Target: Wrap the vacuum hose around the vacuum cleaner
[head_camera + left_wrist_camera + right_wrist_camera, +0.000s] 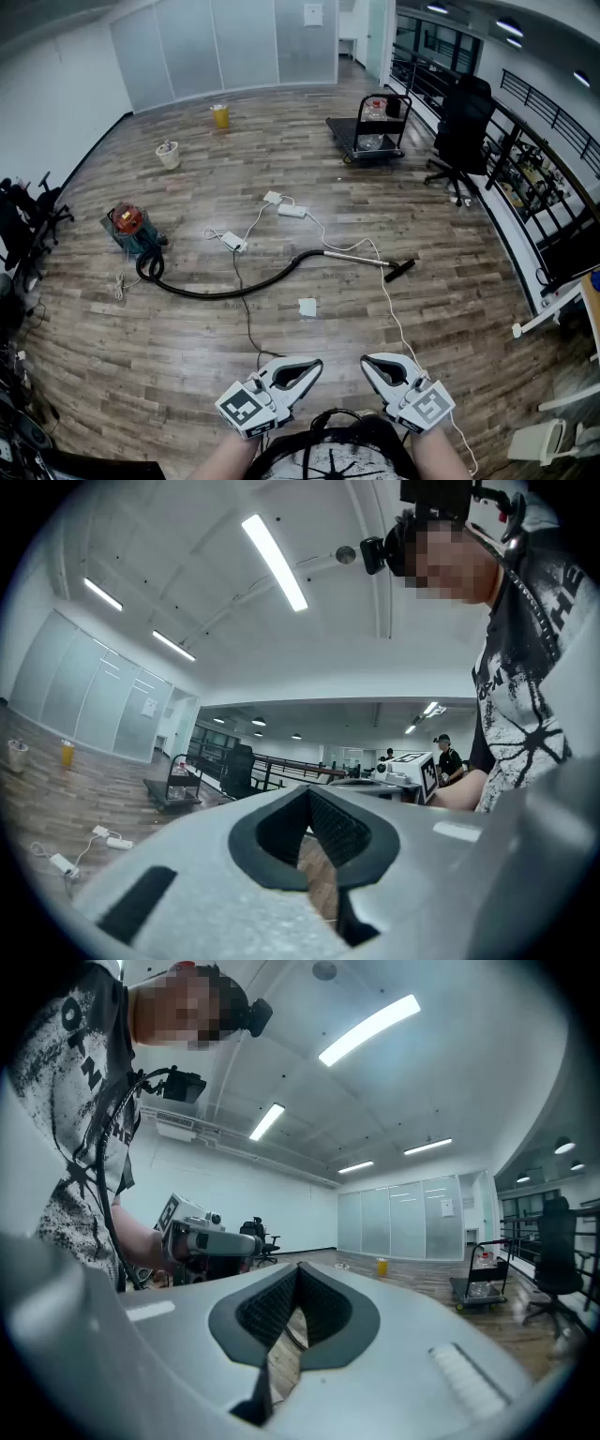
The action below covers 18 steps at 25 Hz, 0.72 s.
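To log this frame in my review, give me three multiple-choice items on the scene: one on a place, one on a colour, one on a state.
1. Where in the head view is the vacuum cleaner?
A. At the left, on the floor
B. Against the far wall
C. At the person's feet

2. What colour is the hose?
A. White
B. Black
C. Yellow

3. How are the left gripper and the right gripper?
A. Both shut, empty
B. Both wide open
C. One shut on the hose

Answers:
1 A: it stands on the wood boards at the left.
2 B: a black line curves away from the cleaner.
3 A: each gripper view shows its jaws together with nothing between them.
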Each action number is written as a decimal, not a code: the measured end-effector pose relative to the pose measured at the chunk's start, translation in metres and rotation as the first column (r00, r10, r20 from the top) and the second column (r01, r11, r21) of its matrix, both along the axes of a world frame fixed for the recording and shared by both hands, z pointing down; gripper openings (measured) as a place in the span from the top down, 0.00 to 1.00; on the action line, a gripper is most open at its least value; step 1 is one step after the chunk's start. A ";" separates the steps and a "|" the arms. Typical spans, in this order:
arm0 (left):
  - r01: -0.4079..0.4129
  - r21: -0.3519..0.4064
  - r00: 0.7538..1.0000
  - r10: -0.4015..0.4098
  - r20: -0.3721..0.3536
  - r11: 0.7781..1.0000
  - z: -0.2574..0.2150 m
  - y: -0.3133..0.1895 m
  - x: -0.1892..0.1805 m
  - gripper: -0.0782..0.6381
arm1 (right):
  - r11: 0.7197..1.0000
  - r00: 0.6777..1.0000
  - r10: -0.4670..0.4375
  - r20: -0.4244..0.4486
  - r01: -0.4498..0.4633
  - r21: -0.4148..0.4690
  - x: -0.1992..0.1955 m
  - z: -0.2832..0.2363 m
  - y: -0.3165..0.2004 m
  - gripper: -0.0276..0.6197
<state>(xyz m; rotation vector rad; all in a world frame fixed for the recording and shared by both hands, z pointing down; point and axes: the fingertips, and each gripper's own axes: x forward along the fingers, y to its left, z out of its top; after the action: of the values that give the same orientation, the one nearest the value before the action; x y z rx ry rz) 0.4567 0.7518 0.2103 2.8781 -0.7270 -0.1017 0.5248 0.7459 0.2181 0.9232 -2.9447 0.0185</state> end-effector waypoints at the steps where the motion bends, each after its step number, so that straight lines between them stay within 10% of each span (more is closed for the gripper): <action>1: 0.001 -0.003 1.000 -0.001 -0.001 1.000 0.002 0.001 0.001 0.89 | 1.000 1.000 0.000 0.004 0.000 0.008 0.001 -0.001 0.001 0.95; 18: 0.006 -0.028 1.000 -0.006 0.003 1.000 0.010 0.003 0.000 0.89 | 1.000 0.998 -0.013 0.055 0.014 -0.015 0.000 -0.002 0.002 0.95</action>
<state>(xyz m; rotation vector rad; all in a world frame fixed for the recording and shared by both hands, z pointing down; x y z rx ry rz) 0.4566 0.7551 0.2201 2.8505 -0.7310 -0.0879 0.5251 0.7475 0.2165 0.9152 -2.9963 0.0673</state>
